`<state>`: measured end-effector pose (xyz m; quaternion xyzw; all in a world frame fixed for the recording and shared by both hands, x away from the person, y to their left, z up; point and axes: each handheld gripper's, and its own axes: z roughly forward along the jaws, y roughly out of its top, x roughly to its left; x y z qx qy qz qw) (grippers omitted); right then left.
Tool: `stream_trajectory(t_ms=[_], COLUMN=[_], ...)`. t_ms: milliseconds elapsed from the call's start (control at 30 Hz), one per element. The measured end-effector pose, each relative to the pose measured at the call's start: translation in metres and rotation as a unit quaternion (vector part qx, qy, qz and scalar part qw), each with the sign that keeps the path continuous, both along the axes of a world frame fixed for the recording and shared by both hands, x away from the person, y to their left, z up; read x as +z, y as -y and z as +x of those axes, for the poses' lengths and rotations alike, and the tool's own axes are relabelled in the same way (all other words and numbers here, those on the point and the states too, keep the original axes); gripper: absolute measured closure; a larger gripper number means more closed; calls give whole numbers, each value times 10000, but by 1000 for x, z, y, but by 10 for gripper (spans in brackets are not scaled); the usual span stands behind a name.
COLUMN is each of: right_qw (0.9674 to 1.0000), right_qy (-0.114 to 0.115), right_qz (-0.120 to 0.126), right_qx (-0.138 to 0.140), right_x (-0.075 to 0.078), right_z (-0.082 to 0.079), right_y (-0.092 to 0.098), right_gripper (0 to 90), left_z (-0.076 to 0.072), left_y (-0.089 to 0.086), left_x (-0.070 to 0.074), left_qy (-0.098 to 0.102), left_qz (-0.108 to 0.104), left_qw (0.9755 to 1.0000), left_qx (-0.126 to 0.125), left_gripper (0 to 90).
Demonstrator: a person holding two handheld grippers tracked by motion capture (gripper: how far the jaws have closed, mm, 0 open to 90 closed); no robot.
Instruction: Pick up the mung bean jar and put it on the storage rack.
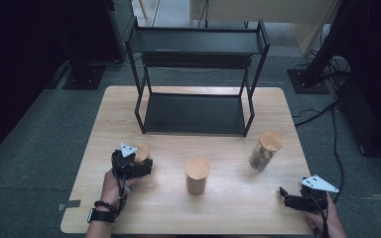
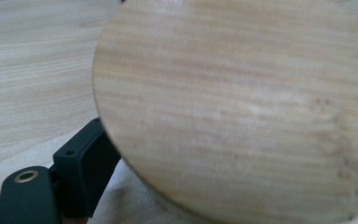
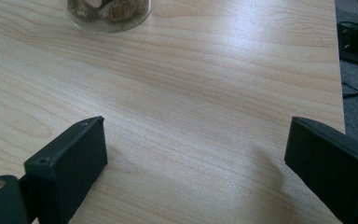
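Three wooden-lidded jars stand on the light wood table (image 1: 228, 213). My left gripper (image 1: 140, 157) reaches around the left jar (image 1: 142, 150), whose round lid (image 2: 237, 107) covers most of the left gripper view. One black finger (image 2: 81, 168) lies right beside the jar's side, under the lid's rim; the lid hides whether it touches. The middle jar (image 1: 197, 174) stands alone. The right jar (image 1: 265, 150) is clear glass with brown chunks inside (image 3: 109, 11). My right gripper (image 1: 284, 197) (image 3: 196, 158) rests near the front right corner, open, with bare table between its fingers.
A black two-level metal rack (image 1: 193, 47) stands at the back of the table, its lower shelf (image 1: 193, 113) bare. The table's right edge (image 3: 341, 93) runs close to my right gripper. Cables (image 1: 327, 114) lie on the grey floor to the right.
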<state>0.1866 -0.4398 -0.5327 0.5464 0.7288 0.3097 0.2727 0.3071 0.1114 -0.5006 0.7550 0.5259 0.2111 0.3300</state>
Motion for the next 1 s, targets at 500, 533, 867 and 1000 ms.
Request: stream_trajectory(t_ms=[500,533,867,1000], right_qw=[10000,10000,10000,10000], right_qy=[11,8,-2,-16], right_qz=[-19,-16,6,17], right_qx=[29,33,52,60], right_x=[0,0,0,0], right_z=[0,0,0,0], right_y=[0,0,0,0], right_gripper=[51,51,51,51], left_z=[8,9,13,16], left_y=[9,9,11,12], left_x=[7,7,8,9], left_qy=[151,143,107,99], left_qz=[72,86,167,163], left_qw=[9998,9998,9996,9996], left_qx=[137,139,183,200], left_gripper=[243,244,251,252])
